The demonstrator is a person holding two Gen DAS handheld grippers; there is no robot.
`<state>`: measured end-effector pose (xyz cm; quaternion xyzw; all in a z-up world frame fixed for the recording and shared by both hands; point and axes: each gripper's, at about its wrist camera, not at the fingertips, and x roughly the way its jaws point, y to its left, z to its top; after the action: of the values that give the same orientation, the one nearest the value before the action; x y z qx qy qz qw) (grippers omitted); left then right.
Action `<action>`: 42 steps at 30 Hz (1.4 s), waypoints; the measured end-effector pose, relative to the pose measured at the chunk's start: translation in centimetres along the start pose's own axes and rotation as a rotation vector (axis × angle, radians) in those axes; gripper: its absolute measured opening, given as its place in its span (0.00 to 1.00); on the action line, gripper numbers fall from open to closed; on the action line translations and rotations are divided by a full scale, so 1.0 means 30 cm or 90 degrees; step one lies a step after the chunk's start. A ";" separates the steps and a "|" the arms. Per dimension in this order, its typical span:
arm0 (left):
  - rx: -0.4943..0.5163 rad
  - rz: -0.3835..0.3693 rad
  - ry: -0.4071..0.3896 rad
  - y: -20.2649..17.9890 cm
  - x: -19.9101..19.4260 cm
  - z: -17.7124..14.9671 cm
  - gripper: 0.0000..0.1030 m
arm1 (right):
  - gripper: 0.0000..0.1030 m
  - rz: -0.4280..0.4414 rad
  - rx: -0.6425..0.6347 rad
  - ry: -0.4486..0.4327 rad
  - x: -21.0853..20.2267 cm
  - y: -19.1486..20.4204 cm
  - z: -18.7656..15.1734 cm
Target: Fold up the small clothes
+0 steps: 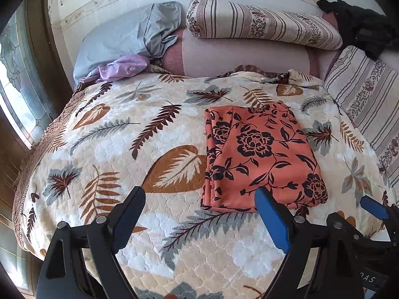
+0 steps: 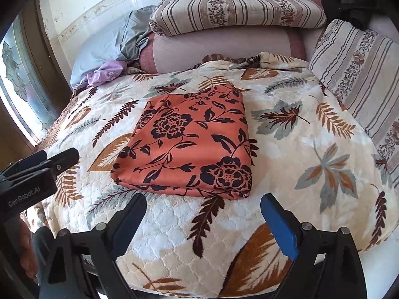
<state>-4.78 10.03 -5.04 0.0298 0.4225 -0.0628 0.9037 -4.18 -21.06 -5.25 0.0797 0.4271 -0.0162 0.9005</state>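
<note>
The bed (image 2: 286, 164), under a leaf-print blanket (image 1: 119, 154), fills both views, with striped pillows (image 1: 261, 22) stacked at twelve o'clock and a grey pillow (image 1: 119, 37) at ten.

On the blanket lies the orange floral cloth (image 2: 189, 144), already a flat, squared packet with its layered edges stacked at nine o'clock in the left wrist view. By the look of it the folding of this piece is done, or all but done, and both hands are clear of it.

The next move calls either for one more fold across the packet, taking a near corner at six o'clock, or for lifting it aside whole without spilling the layers.

The left gripper (image 1: 199, 204) is spread wide, holding and touching nothing. The right gripper (image 2: 203, 210) is likewise spread and empty, just short of the cloth's near edge.
</note>
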 end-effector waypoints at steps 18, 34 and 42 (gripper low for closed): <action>-0.006 -0.015 0.028 -0.024 0.073 0.038 0.87 | 0.92 -0.022 -0.026 -0.002 0.042 0.006 0.075; -0.005 -0.002 0.041 -0.039 0.128 0.053 0.87 | 0.92 -0.042 -0.002 0.012 0.101 -0.021 0.114; 0.001 0.001 0.044 -0.052 0.161 0.065 0.87 | 0.92 -0.043 -0.007 0.021 0.135 -0.013 0.133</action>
<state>-0.45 7.84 -7.48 0.0332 0.4531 -0.0614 0.8887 1.41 -21.91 -5.93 0.0605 0.4441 -0.0432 0.8929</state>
